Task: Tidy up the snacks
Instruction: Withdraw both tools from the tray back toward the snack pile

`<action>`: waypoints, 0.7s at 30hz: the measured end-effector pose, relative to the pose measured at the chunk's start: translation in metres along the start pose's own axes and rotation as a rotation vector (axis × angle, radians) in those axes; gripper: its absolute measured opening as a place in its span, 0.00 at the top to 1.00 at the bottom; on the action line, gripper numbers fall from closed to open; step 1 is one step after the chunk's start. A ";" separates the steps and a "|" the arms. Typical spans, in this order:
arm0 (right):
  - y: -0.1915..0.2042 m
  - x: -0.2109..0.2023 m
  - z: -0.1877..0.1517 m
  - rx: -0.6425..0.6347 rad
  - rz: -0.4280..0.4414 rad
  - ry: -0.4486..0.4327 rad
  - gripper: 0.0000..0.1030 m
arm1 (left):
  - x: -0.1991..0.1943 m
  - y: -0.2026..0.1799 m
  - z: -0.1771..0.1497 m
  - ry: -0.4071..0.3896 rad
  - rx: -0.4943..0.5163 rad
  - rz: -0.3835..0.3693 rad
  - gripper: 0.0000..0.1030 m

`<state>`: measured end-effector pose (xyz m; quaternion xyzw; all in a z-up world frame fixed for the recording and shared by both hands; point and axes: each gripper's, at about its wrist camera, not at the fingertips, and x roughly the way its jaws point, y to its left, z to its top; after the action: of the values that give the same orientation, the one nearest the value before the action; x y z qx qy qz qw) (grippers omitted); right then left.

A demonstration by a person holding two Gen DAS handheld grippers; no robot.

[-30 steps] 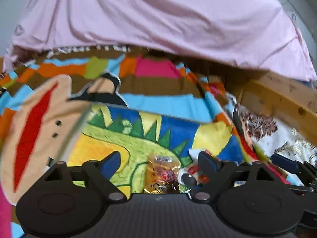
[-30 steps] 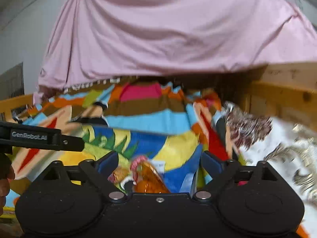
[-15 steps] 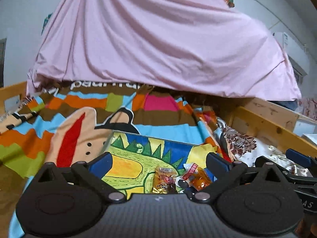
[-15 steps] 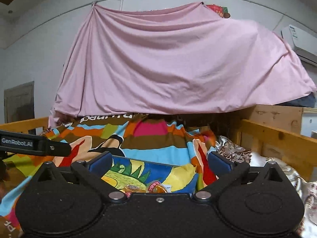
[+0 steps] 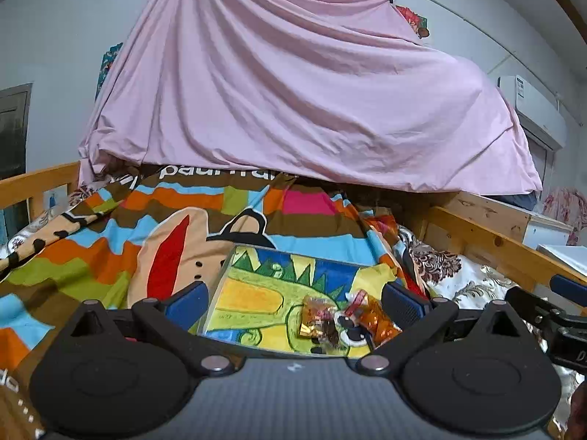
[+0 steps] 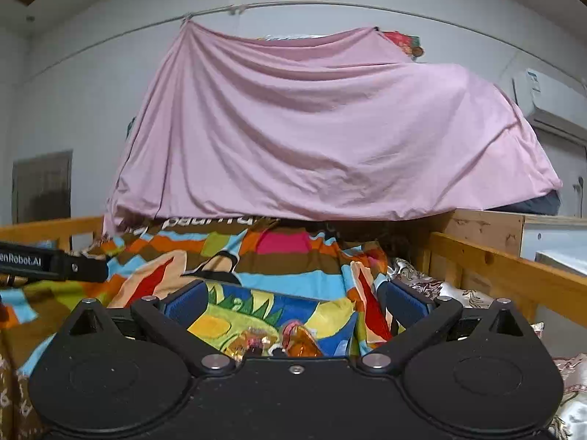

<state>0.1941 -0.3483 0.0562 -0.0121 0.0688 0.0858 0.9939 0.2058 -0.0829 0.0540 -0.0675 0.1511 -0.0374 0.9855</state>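
A clear plastic box (image 5: 301,253) sits on the colourful blanket (image 5: 110,249), the dinosaur print showing through it. Inside lie a gold-and-clear snack packet (image 5: 314,316) and an orange snack packet (image 5: 375,319), side by side near the box's right end. My left gripper (image 5: 293,296) hangs open above and short of the box, nothing between its blue pads (image 5: 187,299). The right gripper (image 6: 293,300) is also open and empty, pointing at the same box (image 6: 293,297); both packets (image 6: 253,343) (image 6: 301,341) peek over its body. One right finger (image 5: 568,288) shows at the left view's right edge.
A pink sheet (image 5: 293,102) drapes over the back of the bed. Wooden rails (image 5: 488,242) (image 6: 47,229) run along both sides. A floral brocade cover (image 5: 458,278) lies right of the blanket. The left gripper's black bar (image 6: 55,266) crosses the right view's left edge.
Both grippers have drawn back and risen from the box. The snacks look smaller and lower in view, and more of the pink sheet and wall shows.
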 end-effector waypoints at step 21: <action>0.054 -0.076 -0.048 -0.056 0.003 0.124 0.01 | -0.067 0.022 -0.067 0.050 0.111 -0.024 0.00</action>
<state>0.1045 -0.3099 0.0183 -0.0449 0.1279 0.0885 0.9868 0.1228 -0.0630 0.0074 -0.0136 0.1728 -0.0592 0.9831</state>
